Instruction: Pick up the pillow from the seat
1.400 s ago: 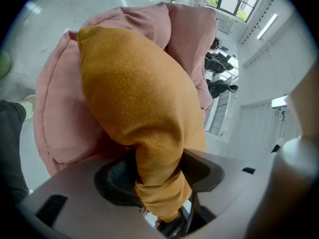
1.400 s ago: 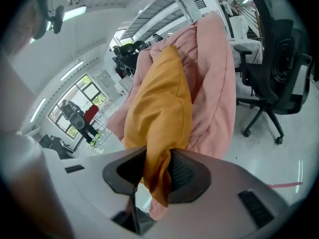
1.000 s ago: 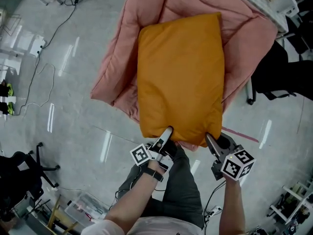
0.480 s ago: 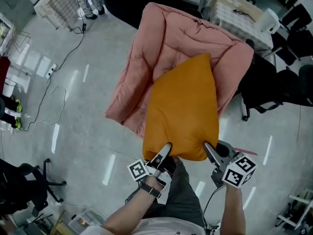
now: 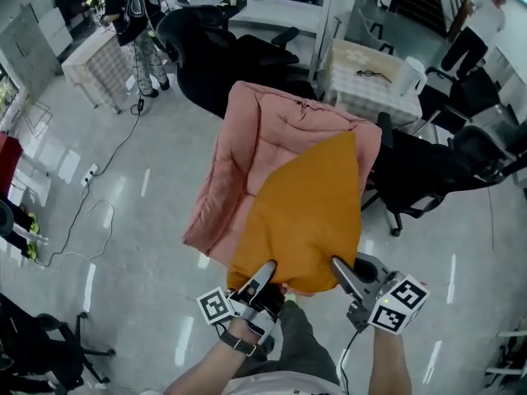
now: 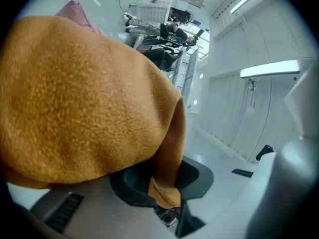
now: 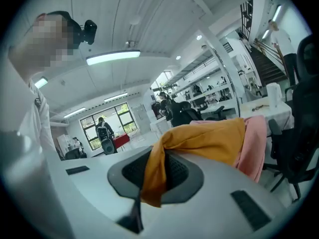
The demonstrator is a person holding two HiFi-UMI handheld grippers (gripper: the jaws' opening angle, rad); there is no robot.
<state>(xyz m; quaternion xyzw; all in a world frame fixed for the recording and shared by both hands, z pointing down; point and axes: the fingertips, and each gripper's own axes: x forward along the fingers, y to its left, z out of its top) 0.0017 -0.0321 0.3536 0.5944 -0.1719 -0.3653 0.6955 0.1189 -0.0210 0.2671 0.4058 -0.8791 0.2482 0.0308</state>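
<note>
An orange pillow [image 5: 309, 212] slants up off the pink padded seat [image 5: 263, 138]; its far corner still lies against the backrest. My left gripper [image 5: 268, 268] pinches the pillow's near left corner and my right gripper [image 5: 338, 266] the near right corner. In the left gripper view the pillow [image 6: 75, 98] fills the picture, with a fold of its cloth caught in the left gripper [image 6: 167, 185]. In the right gripper view the right gripper [image 7: 152, 176] clamps a fold of the pillow [image 7: 209, 138]. Both pairs of jaws are still closing on the cloth.
Black office chairs stand behind the seat [image 5: 222, 56] and to its right [image 5: 428, 171]. A white table [image 5: 370, 72] is at the back. People stand at the far left [image 5: 132, 6] and far right [image 5: 478, 23]. A cable [image 5: 90, 196] trails over the glossy floor at left.
Both grippers have lifted the pillow's near edge off the seat and drawn it toward me. The head view has tipped up, so more of the room shows.
</note>
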